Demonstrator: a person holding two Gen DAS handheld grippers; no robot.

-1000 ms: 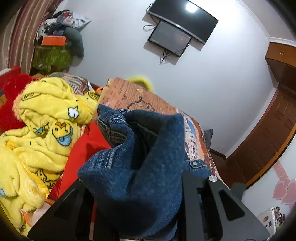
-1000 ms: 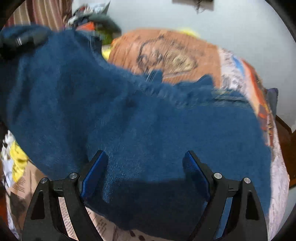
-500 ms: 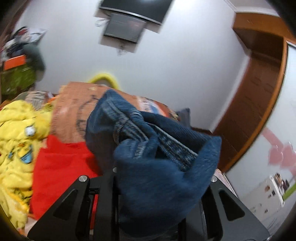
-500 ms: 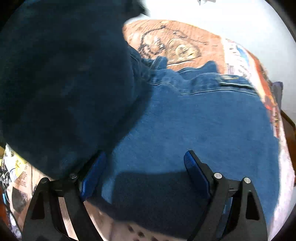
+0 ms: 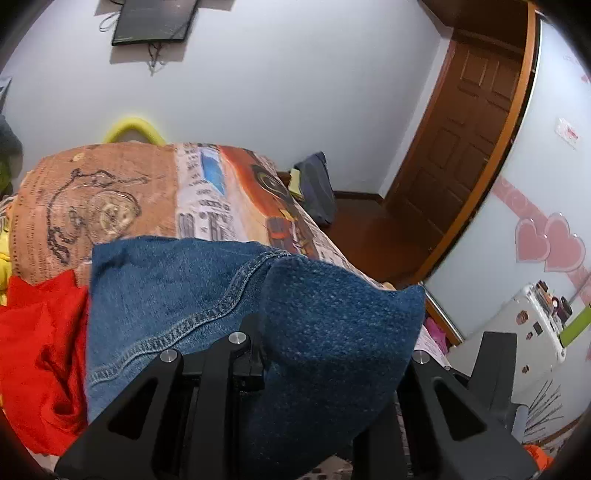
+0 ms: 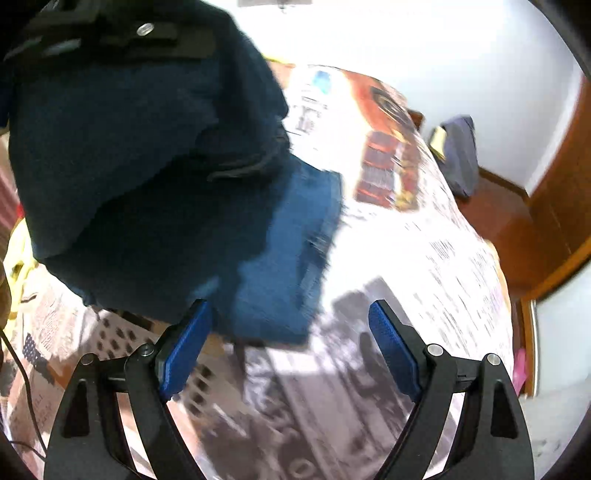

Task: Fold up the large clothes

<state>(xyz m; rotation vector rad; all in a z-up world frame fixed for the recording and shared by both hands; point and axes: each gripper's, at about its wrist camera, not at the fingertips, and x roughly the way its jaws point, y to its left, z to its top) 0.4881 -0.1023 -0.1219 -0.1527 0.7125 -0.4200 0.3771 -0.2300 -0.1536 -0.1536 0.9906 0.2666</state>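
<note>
A pair of blue denim jeans (image 5: 184,291) lies bunched on the bed. My left gripper (image 5: 332,354) is shut on a fold of the jeans, which bulges up between its black fingers. In the right wrist view the jeans (image 6: 147,166) hang lifted at the upper left, with the left gripper (image 6: 122,33) on top of them. My right gripper (image 6: 288,332) is open and empty, its blue pads (image 6: 184,347) just below the lower edge of the denim, over the printed bedspread (image 6: 406,295).
A red cloth (image 5: 40,350) lies left of the jeans, with yellow fabric at the far left edge. The bed's right edge drops to a wooden floor (image 5: 369,236) with a dark bag (image 5: 314,184) and a wooden door (image 5: 461,147). A white cabinet (image 5: 528,328) stands right.
My left gripper has swung right with the jeans, folding them over. The denim has slid out from between my right gripper's fingers, leaving bedspread below.
</note>
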